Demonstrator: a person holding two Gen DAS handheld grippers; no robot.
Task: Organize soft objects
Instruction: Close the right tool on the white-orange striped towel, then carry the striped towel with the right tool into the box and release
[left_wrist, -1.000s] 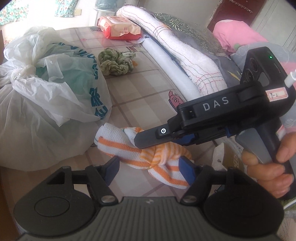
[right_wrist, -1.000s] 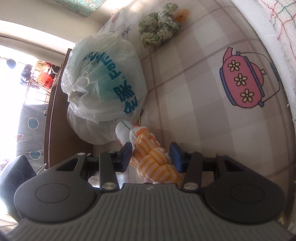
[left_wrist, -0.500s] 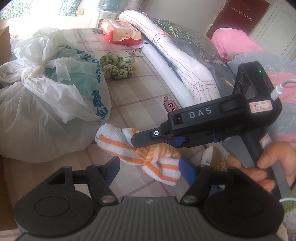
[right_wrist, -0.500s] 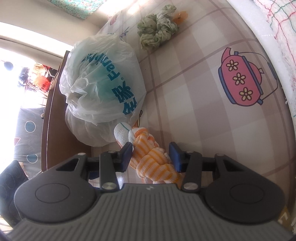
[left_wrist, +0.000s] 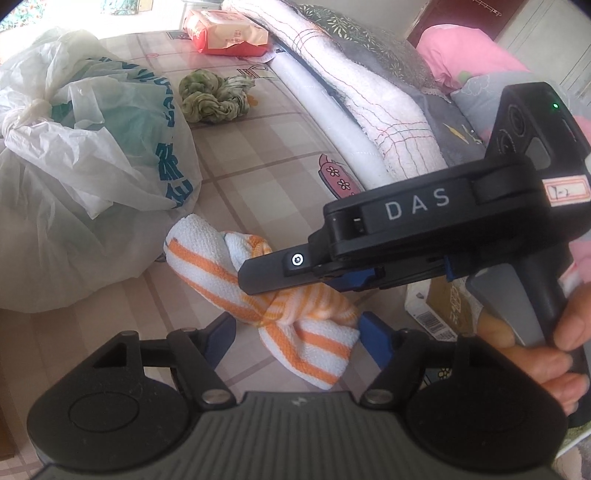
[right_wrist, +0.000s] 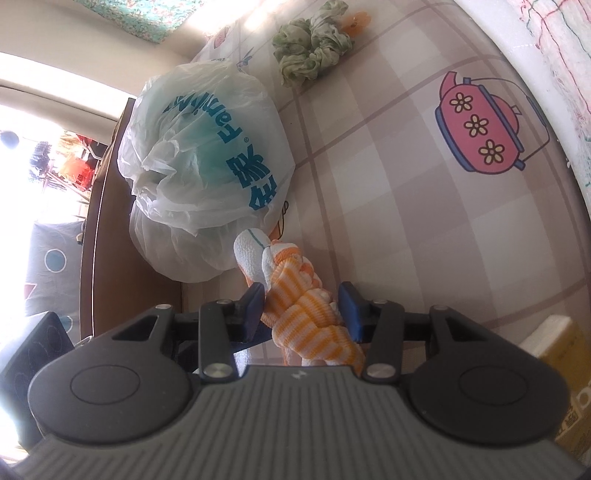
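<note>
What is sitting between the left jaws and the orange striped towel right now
Nothing visible. The knotted orange striped towel lies right between the open left gripper jaws. The right gripper straddles its knot from the other side.

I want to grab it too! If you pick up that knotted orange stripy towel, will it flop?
Probably floppy: the orange-striped towel is soft terry cloth, so its loose ends would likely droop. The knot should hold it together. It looks light and unlikely to slip.
</note>
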